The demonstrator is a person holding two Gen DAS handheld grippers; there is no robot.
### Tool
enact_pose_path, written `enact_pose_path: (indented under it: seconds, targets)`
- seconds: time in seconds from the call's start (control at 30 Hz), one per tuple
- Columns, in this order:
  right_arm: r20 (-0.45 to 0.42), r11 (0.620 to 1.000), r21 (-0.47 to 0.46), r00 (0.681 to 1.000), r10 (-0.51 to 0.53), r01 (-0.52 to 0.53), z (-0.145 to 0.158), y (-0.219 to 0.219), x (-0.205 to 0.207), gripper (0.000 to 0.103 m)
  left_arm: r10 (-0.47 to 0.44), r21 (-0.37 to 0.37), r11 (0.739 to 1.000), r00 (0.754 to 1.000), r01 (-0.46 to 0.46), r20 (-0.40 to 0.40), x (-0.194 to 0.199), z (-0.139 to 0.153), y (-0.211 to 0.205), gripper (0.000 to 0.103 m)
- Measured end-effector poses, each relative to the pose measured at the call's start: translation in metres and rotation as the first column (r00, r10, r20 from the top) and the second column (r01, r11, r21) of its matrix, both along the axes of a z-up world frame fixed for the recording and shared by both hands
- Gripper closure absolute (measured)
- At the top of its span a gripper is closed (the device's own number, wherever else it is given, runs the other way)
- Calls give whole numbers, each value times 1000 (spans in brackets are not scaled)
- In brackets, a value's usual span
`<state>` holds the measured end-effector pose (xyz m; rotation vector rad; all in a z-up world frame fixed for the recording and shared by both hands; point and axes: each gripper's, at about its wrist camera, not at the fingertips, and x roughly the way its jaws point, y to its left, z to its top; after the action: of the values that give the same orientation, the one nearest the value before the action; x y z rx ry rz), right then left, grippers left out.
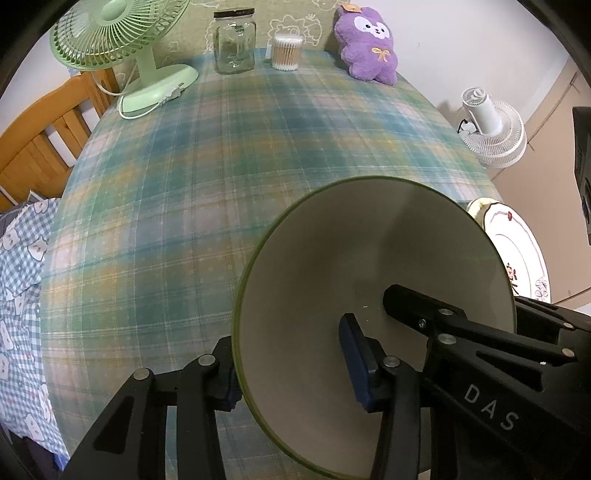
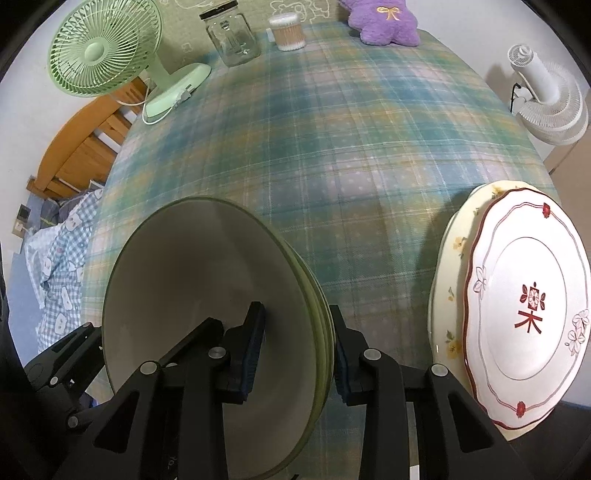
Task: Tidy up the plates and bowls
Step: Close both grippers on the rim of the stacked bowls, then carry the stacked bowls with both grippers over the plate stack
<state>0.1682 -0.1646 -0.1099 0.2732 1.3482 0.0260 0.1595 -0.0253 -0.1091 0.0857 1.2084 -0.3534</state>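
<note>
Step in hand: both claws are set on the rim of the stacked bowls (image 2: 207, 295), one at each side; by my judgement this is the grasp ahead of moving the stack as a unit

Left claw (image 1: 291, 373): closed on the bowl wall at the rim's 7 o'clock side in its own view, one pad inside, one outside against the green skin

Right claw (image 2: 299, 347): gripping the opposite rim, inner pad on the cream interior, outer pad on the layered green edges; several rims show nested there

Bowl location: on the plaid counter (image 2: 332, 147), near edge, toward 7 o'clock of the right wrist view

Bowl heading: mouth opens upward toward both cameras, base down on the cloth; a round form, so no long axis across the counter, only the vertical stacking axis

Plates (image 2: 524, 306): white plate with red trim lies on a cream floral plate, at 3 to 4 o'clock of the bowls, apart from them, partly over the counter's edge as it appears

Next move, judged: lift needs both claws rising together and level, or the nested rims may slip apart; a destination is not evident

Far end: green fan (image 2: 103, 48) at 11 o'clock, glass jar (image 2: 232, 37) and cotton swab tub (image 2: 288, 31) at 12, purple plush (image 2: 384, 22) at 1

Unclear: exact bowl count
</note>
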Motion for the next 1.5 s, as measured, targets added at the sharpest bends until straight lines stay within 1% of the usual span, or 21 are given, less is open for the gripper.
enact_pose_path:
  seconds: [0.33,0.47,0.6,0.83,1.07,1.5]
  targets:
    - [33,1000,-2,999,-31,31,25,-2,-6,67,-23,-8,1000,999,23,46,-4,27,-1,58]
    - [52,999,-3,998,-48,48,39,-6,-10,67,-40,-4,999,997,41,70,-8,40,-8,58]
    - [70,999,-10,997,-44,45,51,-13,-13,67,-35,-6,999,996,35,85,-13,49,-18,58]
    - [82,999,0,996,-45,46,67,-46,-17,67,-22,4,1000,995,22,95,-17,62,-52,58]
    - [104,1000,-20,994,-12,14,84,-89,-21,67,11,-13,1000,994,-10,108,-23,74,-96,59]
    - [93,1000,-24,996,-3,5,80,-164,-29,67,35,-17,999,995,-34,89,-31,68,-173,59]
